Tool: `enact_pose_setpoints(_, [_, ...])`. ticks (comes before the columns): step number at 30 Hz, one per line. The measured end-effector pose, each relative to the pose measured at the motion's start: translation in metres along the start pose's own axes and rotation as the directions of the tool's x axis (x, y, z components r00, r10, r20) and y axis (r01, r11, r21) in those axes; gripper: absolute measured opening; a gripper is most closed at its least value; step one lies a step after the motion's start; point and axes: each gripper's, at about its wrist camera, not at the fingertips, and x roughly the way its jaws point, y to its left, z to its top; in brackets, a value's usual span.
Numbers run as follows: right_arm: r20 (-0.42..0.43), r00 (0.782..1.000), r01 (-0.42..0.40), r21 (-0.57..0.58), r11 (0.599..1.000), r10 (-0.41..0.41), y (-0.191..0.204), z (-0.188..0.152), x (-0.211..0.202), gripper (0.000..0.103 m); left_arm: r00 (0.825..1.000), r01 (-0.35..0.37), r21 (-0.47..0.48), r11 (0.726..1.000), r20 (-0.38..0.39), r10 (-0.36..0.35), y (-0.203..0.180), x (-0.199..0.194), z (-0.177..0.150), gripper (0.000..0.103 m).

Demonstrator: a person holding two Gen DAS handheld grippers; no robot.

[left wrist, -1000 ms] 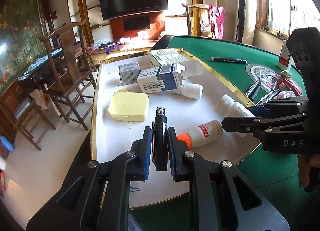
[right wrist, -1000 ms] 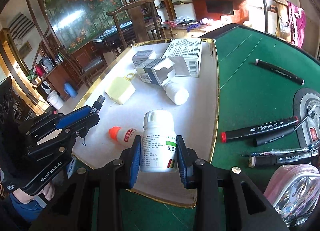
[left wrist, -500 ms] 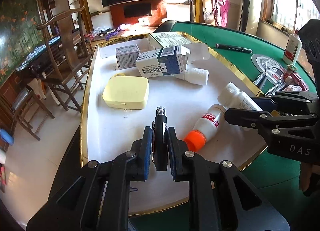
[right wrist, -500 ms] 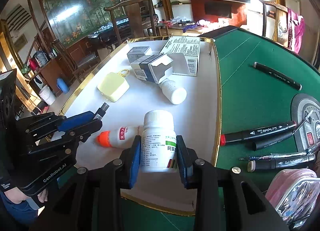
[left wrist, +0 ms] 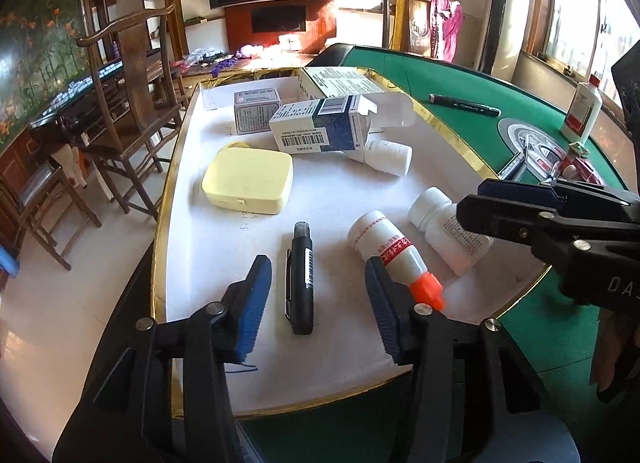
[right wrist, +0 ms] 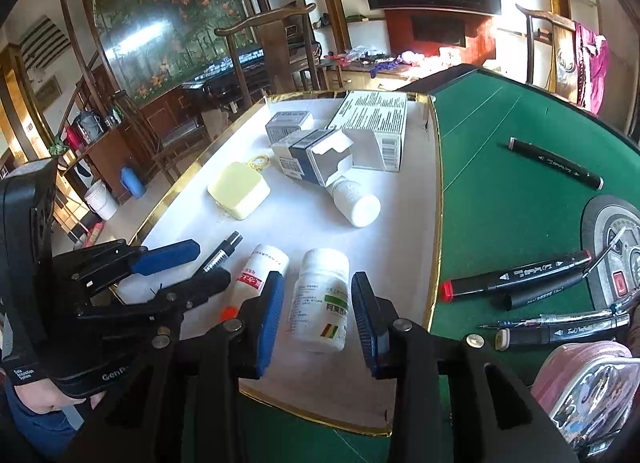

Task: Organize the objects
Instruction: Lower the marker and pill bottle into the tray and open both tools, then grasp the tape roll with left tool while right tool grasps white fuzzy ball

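A black pen [left wrist: 302, 275] lies flat on the white gold-edged board [left wrist: 340, 199], free between the fingers of my left gripper [left wrist: 317, 269], whose jaws are opening. A white pill bottle [right wrist: 320, 299] with a green and red label rests on the board between the blue pads of my right gripper [right wrist: 317, 281]. Those jaws are opening too, with a gap on each side of the bottle. An orange-capped white bottle [left wrist: 394, 251] lies between the two grippers, its cap toward the near edge and close to the left gripper's right finger.
On the board also lie a yellow case [left wrist: 248, 183], several medicine boxes [left wrist: 320, 127] and another white bottle [left wrist: 386, 155]. The green felt table [right wrist: 500, 203] carries markers [right wrist: 516, 275], a pink pouch [right wrist: 588, 383] and a dial. A wooden chair [left wrist: 132, 103] stands at the left.
The left jaws have parted and the pen they gripped now lies on the board. The right pads have come off the pill bottle. The orange-capped bottle has swung its cap toward the near edge.
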Motion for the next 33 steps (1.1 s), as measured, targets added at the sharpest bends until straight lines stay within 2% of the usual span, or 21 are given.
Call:
enact_pose_setpoints(5, [0.084,0.996,-0.033,0.024,0.999,0.031,-0.009,-0.001,-0.043,0.037,0.998,0.043,-0.029,0.999,0.047,-0.042,0.002,-0.026,0.004,0.053])
enact_pose_setpoints(8, [0.137,0.99,-0.036,0.043,0.998,0.03,-0.022,-0.008,-0.076,0.042,0.993,0.102,-0.007,0.995,0.056,-0.101,-0.009,-0.042,0.007,0.054])
enact_pose_setpoints(11, [0.197,0.98,-0.01,0.069,0.998,-0.003,-0.043,-0.021,-0.113,0.046,0.982,0.181,0.043,0.982,0.038,-0.183,-0.036,-0.052,0.008,0.056])
enact_pose_setpoints(14, [0.244,0.967,0.04,0.115,0.993,-0.068,-0.07,-0.039,-0.147,0.053,0.963,0.269,0.098,0.958,0.007,-0.271,-0.077,-0.056,0.005,0.067])
enact_pose_setpoints(17, [0.282,0.952,0.077,0.17,0.982,-0.124,-0.097,-0.062,-0.176,0.057,0.94,0.341,0.162,0.926,-0.038,-0.339,-0.125,-0.055,0.0,0.067])
enact_pose_setpoints(21, [0.307,0.939,0.077,0.248,0.966,-0.154,-0.128,-0.089,-0.206,0.058,0.948,0.317,0.225,0.921,-0.068,-0.31,-0.181,-0.048,-0.008,0.067])
enact_pose_setpoints(24, [0.318,0.932,0.084,0.271,0.959,-0.172,-0.14,-0.104,-0.222,0.058,0.97,0.242,0.298,0.923,-0.059,-0.235,-0.213,-0.044,-0.013,0.067])
enact_pose_setpoints(27, [0.331,0.93,0.069,0.278,0.958,-0.163,-0.148,-0.115,-0.232,0.058,0.98,0.198,0.356,0.913,-0.058,-0.19,-0.23,-0.038,-0.014,0.067])
enact_pose_setpoints(33, [0.363,0.92,0.041,0.279,0.96,-0.145,-0.15,-0.127,-0.246,0.058,0.987,0.161,0.384,0.909,-0.087,-0.138,-0.244,-0.02,-0.012,0.067])
